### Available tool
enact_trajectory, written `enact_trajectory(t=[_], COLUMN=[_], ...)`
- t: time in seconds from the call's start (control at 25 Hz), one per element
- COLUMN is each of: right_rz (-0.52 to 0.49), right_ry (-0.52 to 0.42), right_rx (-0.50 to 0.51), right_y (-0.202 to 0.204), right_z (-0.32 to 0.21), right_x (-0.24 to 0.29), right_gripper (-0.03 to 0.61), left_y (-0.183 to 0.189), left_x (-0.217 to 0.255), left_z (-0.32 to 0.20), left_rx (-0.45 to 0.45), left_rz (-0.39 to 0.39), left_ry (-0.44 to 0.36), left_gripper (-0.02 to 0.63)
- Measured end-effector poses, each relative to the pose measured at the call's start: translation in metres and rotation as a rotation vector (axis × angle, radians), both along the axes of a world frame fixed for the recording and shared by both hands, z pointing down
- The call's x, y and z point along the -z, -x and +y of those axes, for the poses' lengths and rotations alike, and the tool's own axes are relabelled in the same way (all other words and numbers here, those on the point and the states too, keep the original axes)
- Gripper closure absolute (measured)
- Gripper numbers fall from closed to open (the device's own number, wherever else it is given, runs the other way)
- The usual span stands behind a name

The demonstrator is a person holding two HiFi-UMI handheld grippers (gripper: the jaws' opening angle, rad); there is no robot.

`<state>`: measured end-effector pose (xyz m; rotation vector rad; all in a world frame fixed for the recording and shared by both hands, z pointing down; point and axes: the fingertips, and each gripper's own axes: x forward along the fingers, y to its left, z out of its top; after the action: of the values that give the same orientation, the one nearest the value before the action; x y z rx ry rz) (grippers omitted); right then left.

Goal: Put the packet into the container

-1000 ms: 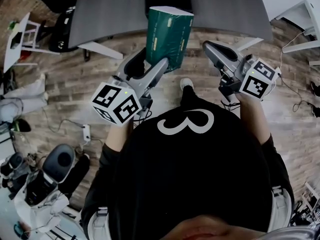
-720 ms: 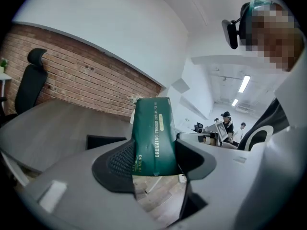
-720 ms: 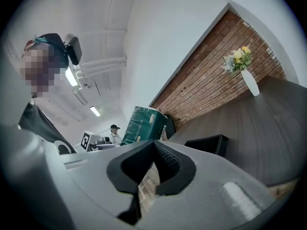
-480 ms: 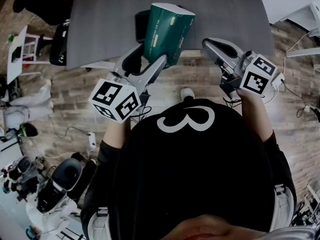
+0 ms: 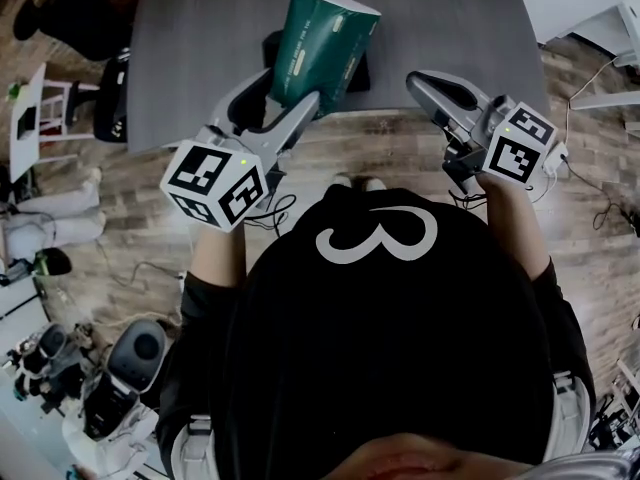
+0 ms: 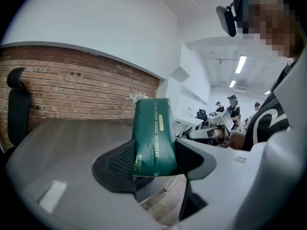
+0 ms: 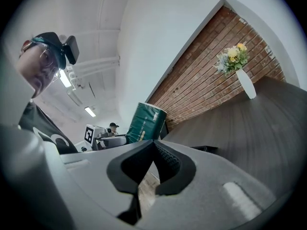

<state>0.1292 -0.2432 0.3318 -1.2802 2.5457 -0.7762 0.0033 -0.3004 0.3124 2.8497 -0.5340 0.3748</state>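
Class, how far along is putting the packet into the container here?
Done: the left gripper has the green packet clamped and lifted. In hand: it hangs above the table edge, near the dark box. Left: lowering it in and letting go. The right gripper is shut, empty.

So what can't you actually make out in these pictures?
- Black container: in the head view, the green packet held by the left gripper covers most of it. Its inside is not shown.
- Packet's lower end: in the left gripper view, it sits hidden behind the jaw pads.
- Packet's smallest print: too small to read in the left gripper view.
- Table: its far side is cut off by the head view's top edge.
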Motion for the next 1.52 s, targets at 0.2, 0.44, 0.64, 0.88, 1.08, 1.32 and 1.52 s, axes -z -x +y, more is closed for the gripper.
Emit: enact_trajectory(t=[0.2,0.44,0.64,0.88,1.08,1.32,1.52], right_rz=[0.009,0.007,0.002,-0.006,-0.016,-0.025,-0.033], right_ry=[0.018,0.029,0.048,0.071,0.071,0.086,0.098], right_rx=[-0.049,-0.129,-0.206,-0.297,-0.343,-0.393,-0.424], right_y=[0.001,-0.001,-0.003,0.001,0.004,0.004,0.003], right_z=[0.003,-0.001,-0.01,-0.017,-0.018,-0.006,0.006], right_x=[-0.001,-0.001,-0.004,-0.011,-0.019,-0.031,-0.035], right_gripper=[0.577,0.577,0.577,0.577,0.577,0.577,0.577], left_y=[-0.008,-0.019,-0.024,-0.02,-0.015,-0.017,-0.023], left_x=[-0.006,-0.007,-0.016,-0.032,-0.05,-0.073,-0.091], left_z=[-0.006,-0.027,-0.047,-0.068,-0.073,-0.071,-0.065], left_rx=[-0.107,-0.243,-0.349,-0.462,-0.54,-0.642,-0.705], left_rz=[-0.066,-0.151,-0.21,-0.258,-0.301,-0.369,-0.42], left_ry=[-0.044,-0.118,-0.154,-0.171,-0.178,-0.231,-0.264], left_gripper=[0.333,0.333,0.333,0.333,0.333,0.333,0.333])
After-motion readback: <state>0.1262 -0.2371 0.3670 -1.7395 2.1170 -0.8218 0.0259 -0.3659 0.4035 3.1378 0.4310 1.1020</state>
